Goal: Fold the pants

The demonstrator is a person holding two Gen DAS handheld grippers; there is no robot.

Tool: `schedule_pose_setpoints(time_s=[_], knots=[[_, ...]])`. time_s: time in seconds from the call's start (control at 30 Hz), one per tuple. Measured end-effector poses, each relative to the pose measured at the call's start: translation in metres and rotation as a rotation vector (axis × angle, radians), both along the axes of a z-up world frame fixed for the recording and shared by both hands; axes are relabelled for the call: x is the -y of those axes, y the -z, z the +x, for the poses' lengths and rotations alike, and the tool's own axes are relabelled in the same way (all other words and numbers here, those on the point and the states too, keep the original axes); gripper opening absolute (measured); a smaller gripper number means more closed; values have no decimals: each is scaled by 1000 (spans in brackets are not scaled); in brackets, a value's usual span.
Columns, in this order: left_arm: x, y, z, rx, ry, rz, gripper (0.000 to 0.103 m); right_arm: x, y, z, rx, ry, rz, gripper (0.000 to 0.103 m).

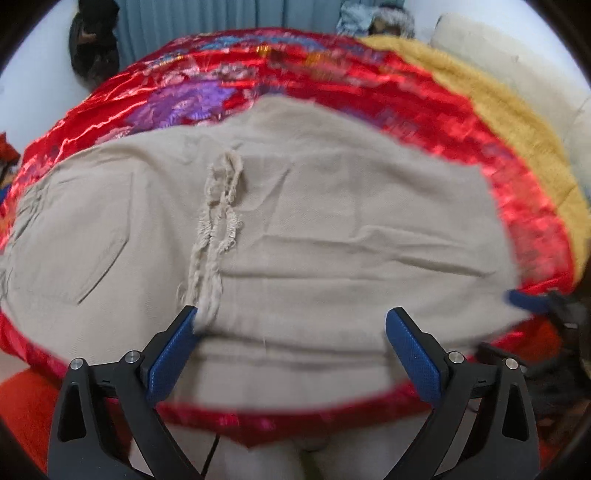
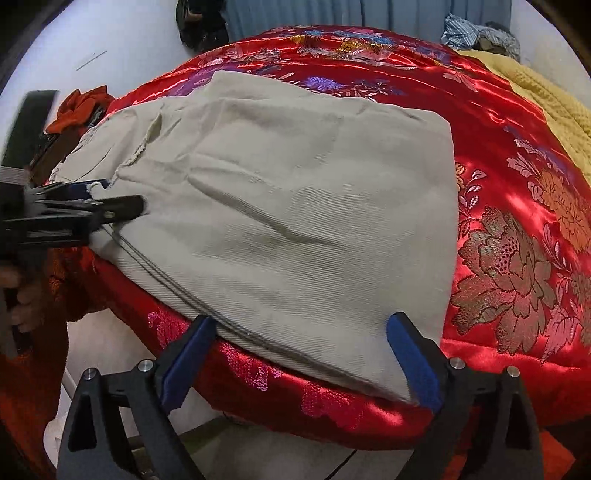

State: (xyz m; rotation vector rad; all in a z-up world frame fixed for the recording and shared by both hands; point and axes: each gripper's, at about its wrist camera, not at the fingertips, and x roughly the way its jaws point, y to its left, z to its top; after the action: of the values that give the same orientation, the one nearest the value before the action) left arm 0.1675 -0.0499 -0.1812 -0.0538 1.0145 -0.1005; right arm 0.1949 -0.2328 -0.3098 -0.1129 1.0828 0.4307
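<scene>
Lying folded, ribbed beige pants (image 2: pixel 280 206) cover glossy red embroidered bedspread (image 2: pixel 517 229).

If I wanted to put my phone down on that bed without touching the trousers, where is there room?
The widest bare stretch is the red satin quilt between the beige pants and the yellow blanket. Another strip lies beyond the pants, toward the curtain. The near edge is crowded: the left gripper and right gripper both hang open there.
</scene>
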Motion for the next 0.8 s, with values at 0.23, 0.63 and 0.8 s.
schedule_pose_setpoints(time_s=[0.23, 0.63, 0.8], knots=[[-99, -42, -33, 101, -197, -175, 100, 1, 0, 2, -4, 11, 16, 96], [-319, -18, -63, 155, -742, -623, 88, -1, 0, 2, -3, 17, 13, 98], [-332, 6, -50, 102, -792, -680, 79, -1, 0, 2, -2, 19, 12, 99]])
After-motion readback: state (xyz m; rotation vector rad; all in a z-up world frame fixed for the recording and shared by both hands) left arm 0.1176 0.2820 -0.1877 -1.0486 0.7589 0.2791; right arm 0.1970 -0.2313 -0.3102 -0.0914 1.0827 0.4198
